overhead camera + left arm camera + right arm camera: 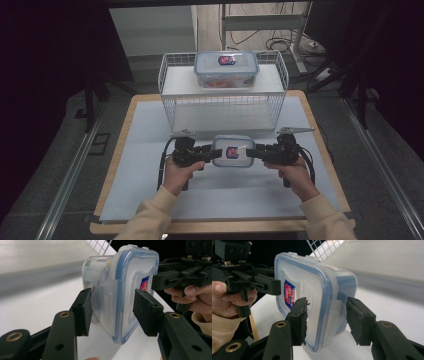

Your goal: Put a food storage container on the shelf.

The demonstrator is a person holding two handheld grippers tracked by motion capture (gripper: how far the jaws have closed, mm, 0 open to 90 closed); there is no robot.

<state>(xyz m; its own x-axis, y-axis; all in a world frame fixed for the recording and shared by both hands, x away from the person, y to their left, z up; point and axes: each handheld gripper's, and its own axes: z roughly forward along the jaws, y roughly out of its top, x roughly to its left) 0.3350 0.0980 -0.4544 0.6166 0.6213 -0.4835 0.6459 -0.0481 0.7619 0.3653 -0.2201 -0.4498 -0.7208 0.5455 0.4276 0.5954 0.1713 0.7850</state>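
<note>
Both grippers pinch one small lidded box (233,150) between them, just in front of the white wire rack (170,107) at the far side of the table (120,150). The left gripper (214,154) clamps the box's left end, its pads (85,310) pressing lid and base together over the side latch. The right gripper (254,152) does the same at the right end, pads (299,315) biting across the rim. A second, larger box (226,68) already sits on the rack's top shelf. The box seems to be in mid-lift, probably bound for the rack. To do this well, raise both hands evenly so the box stays level, keep the squeeze steady, and clear the rack's front edge before moving forward.
</note>
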